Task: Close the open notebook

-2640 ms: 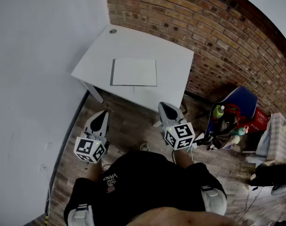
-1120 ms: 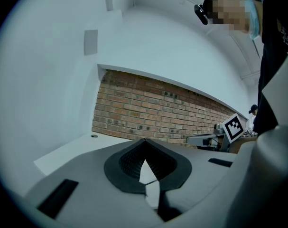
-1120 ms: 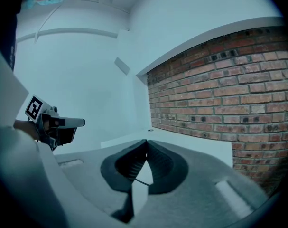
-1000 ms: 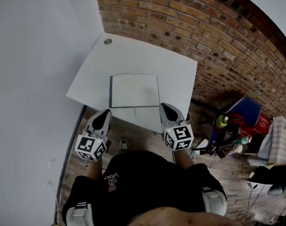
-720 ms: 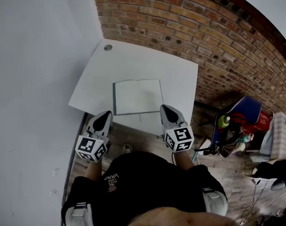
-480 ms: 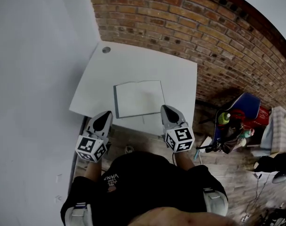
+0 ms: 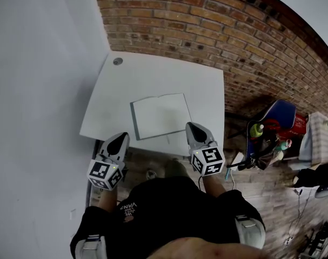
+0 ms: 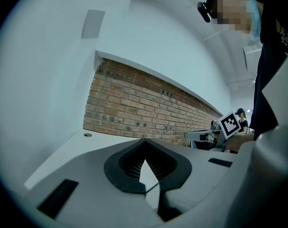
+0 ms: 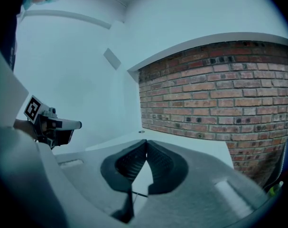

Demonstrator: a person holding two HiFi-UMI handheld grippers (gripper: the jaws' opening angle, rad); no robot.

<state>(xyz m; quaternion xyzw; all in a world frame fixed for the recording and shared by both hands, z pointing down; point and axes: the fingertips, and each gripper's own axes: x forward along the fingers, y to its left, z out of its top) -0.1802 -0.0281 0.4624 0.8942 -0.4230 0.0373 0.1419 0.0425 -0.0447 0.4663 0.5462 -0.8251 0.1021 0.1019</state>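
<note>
White notebook [image 7: 159, 116] closer, still open

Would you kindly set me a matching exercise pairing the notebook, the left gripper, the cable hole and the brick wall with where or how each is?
Things:
1. notebook
2. left gripper
3. cable hole
4. brick wall

Places or states:
a. near the far left corner of the table
b. beyond the table's far edge
c. lying open on the table
d. shut, empty, short of the notebook

Pairs: 1-c, 2-d, 3-a, 4-b
</note>
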